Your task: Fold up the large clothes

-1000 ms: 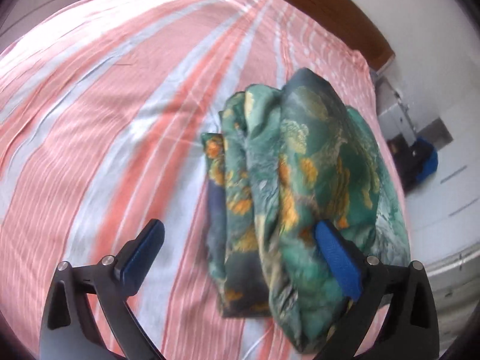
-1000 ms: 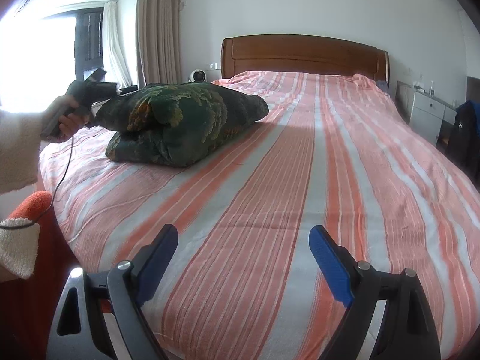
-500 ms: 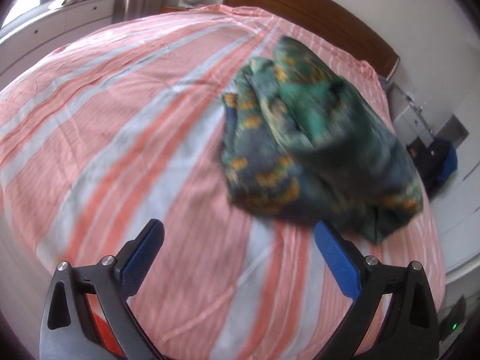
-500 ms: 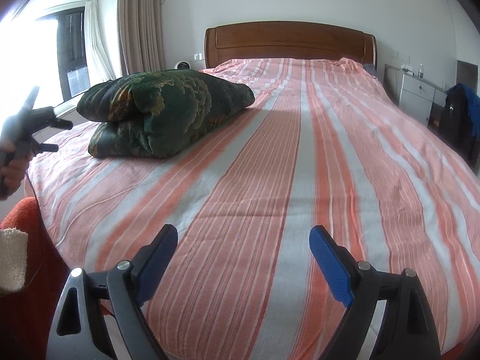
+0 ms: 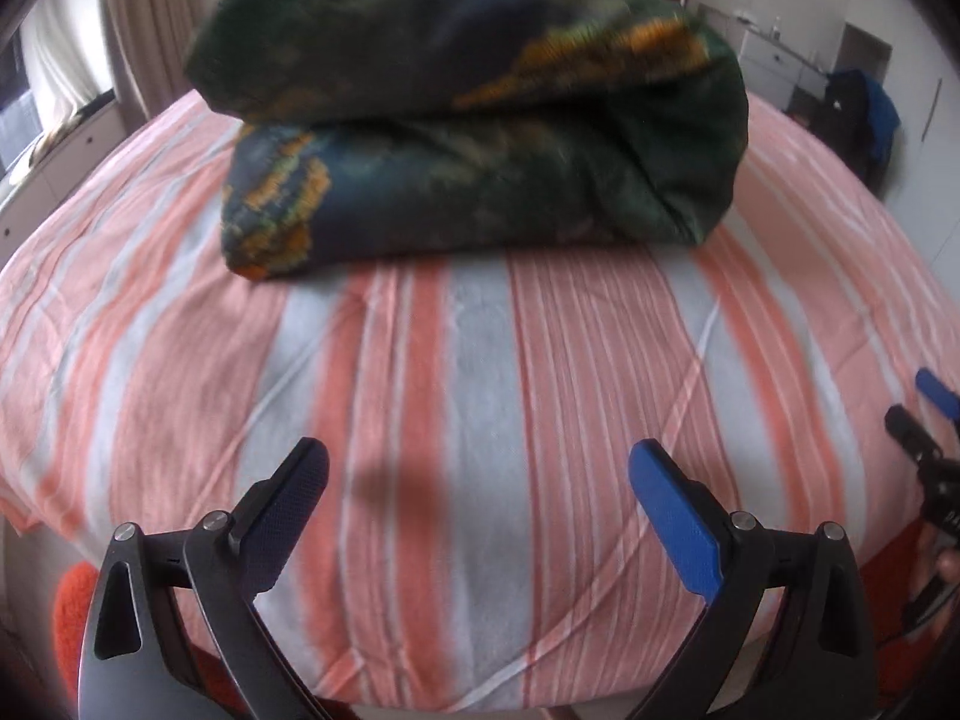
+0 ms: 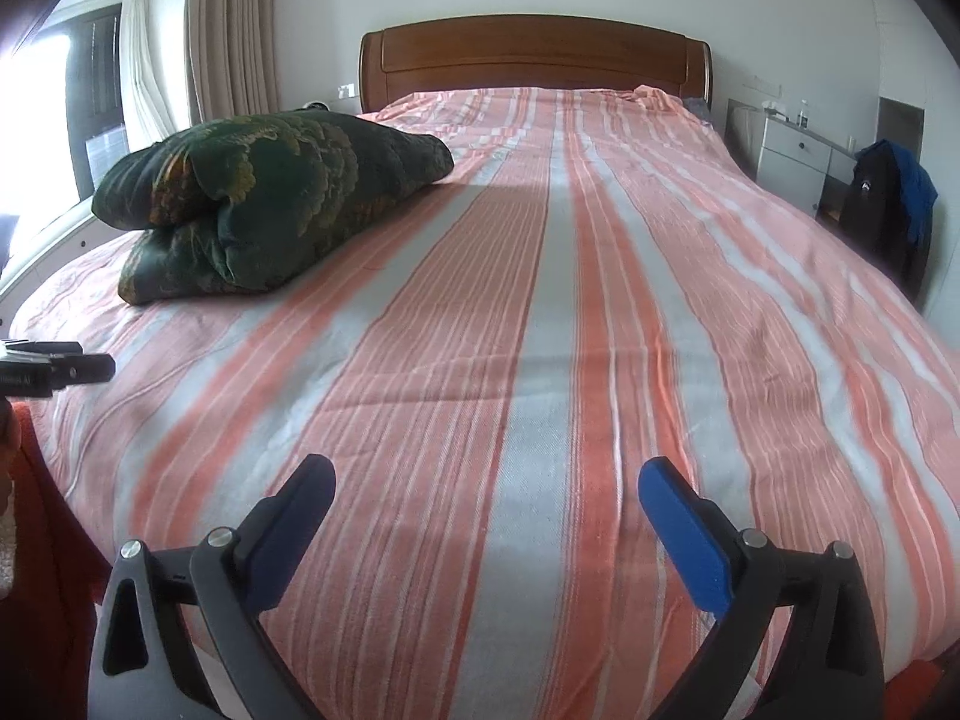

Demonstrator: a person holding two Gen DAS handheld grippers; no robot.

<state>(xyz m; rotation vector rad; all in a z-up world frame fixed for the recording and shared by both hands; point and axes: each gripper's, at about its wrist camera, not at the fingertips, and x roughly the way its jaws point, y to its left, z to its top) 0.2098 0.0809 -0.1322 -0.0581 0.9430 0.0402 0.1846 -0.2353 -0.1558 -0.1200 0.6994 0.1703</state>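
A dark green garment with orange and gold print (image 5: 474,120) lies folded into a thick bundle on the striped bed (image 5: 480,396). It also shows in the right wrist view (image 6: 270,198), at the bed's left side. My left gripper (image 5: 477,474) is open and empty, low at the foot of the bed, well short of the bundle. My right gripper (image 6: 486,486) is open and empty over the foot of the bed, to the right of the bundle. The right gripper also shows at the edge of the left wrist view (image 5: 924,420).
The bed has a wooden headboard (image 6: 534,60) and a pink, orange and grey striped sheet. Curtains and a window (image 6: 120,78) stand at the left. A white nightstand (image 6: 792,156) and a dark jacket on a chair (image 6: 888,204) stand at the right.
My left gripper has drawn back from the bundle and dropped low to the foot of the bed. The bundle stays on the bed. My right gripper has shifted only slightly.
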